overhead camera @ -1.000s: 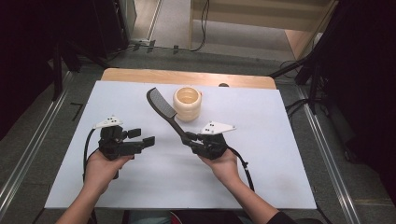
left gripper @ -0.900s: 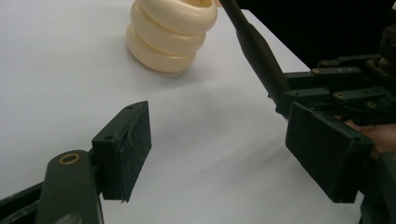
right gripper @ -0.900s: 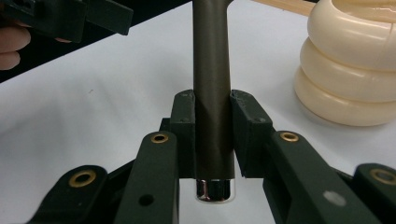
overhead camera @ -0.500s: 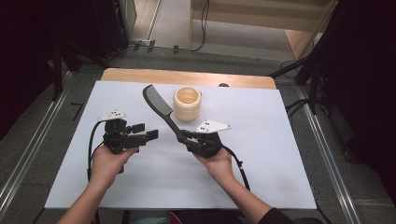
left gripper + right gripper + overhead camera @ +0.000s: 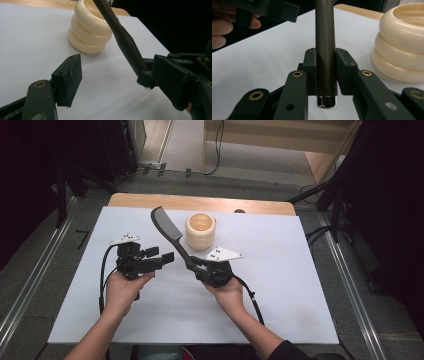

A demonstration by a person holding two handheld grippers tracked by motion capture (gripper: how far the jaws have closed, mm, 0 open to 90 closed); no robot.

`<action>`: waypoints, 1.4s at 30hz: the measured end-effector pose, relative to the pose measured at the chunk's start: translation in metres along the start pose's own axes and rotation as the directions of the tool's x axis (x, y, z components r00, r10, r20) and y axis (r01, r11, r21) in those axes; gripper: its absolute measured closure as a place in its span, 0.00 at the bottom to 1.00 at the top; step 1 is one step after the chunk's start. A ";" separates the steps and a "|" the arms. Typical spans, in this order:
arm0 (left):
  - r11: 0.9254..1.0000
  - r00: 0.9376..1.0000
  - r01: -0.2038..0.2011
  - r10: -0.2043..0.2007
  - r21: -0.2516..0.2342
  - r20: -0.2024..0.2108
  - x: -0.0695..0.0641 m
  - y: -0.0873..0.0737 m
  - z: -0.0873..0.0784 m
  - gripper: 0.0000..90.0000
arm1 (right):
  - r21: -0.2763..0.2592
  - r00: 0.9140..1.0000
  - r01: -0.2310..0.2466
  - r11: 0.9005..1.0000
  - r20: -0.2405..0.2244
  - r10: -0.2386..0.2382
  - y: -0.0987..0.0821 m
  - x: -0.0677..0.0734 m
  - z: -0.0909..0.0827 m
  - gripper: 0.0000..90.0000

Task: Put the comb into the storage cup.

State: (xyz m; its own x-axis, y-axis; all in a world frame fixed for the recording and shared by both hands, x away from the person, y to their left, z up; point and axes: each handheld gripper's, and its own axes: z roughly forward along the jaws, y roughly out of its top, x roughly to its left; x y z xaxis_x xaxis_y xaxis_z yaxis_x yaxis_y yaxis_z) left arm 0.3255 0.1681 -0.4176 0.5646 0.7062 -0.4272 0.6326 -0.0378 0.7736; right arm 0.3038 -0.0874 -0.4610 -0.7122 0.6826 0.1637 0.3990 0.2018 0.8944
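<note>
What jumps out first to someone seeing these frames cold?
The black comb stands out: the right gripper is clamped on its handle near the table's middle and holds it slanting up and away, toothed end raised over the white tabletop. Just behind it stands a cream ribbed cup, three stacked rings, mouth up. The left gripper, jaws open and holding nothing, points toward the comb handle from the left.

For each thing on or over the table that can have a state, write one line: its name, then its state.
Comb: lifted off the table, tilted, held by its handle.
Ribbed cream cup: upright on the table, open at the top, untouched.
Left hand-held gripper: jaws open, nothing between them, beside the comb's handle.
Right hand-held gripper: jaws shut on the comb's handle.
</note>
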 end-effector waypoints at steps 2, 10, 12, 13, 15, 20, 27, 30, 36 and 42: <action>1.000 1.000 0.009 -0.009 -0.009 -0.006 -0.001 0.000 0.002 0.28 | -0.004 1.000 -0.006 1.000 0.004 0.006 0.000 0.001 0.002 0.78; 0.998 0.999 0.040 -0.041 -0.048 -0.022 -0.006 0.001 0.011 0.31 | -0.019 1.000 -0.016 1.000 0.009 0.016 0.001 0.005 0.011 0.78; 0.997 0.998 0.056 -0.057 -0.054 -0.009 -0.006 0.001 0.014 0.31 | -0.021 1.000 -0.018 1.000 0.011 0.018 0.001 0.007 0.013 0.78; 0.996 0.998 0.064 -0.065 -0.055 -0.012 -0.007 0.001 0.015 0.32 | -0.025 1.000 -0.017 1.000 0.011 0.018 0.001 0.008 0.013 0.78; 0.994 0.997 0.079 -0.081 -0.069 -0.018 -0.008 0.001 0.018 0.33 | -0.028 1.000 -0.023 0.999 0.011 0.024 0.000 0.008 0.015 0.78; 0.989 0.993 0.116 -0.119 -0.092 -0.024 -0.010 0.001 0.023 0.37 | -0.041 0.999 -0.032 0.999 0.016 0.032 0.000 0.010 0.017 0.78; 0.980 0.985 0.162 -0.167 -0.116 -0.030 -0.008 0.000 0.028 0.43 | -0.051 0.999 -0.039 0.998 0.018 0.040 0.000 0.011 0.017 0.78; 0.977 0.982 0.180 -0.184 -0.116 -0.029 -0.009 0.000 0.030 0.45 | -0.051 0.999 -0.036 0.998 0.016 0.037 0.000 0.011 0.018 0.78; 0.974 0.981 0.187 -0.192 -0.125 -0.028 -0.011 0.000 0.032 0.52 | -0.058 0.999 -0.043 0.997 0.013 0.044 0.000 0.012 0.019 0.78; 0.971 0.976 0.216 -0.217 -0.099 -0.003 -0.009 -0.002 0.035 0.62 | -0.059 0.999 -0.043 0.997 0.006 0.043 0.000 0.013 0.019 0.78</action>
State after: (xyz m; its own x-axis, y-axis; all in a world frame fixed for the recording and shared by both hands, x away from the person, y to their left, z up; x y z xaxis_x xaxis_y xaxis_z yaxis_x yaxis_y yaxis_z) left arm 0.3377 0.1373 -0.4313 0.4121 0.6999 -0.5834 0.6837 0.1858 0.7058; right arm 0.3057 -0.0655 -0.4669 -0.6905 0.6953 0.1997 0.3948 0.1309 0.9094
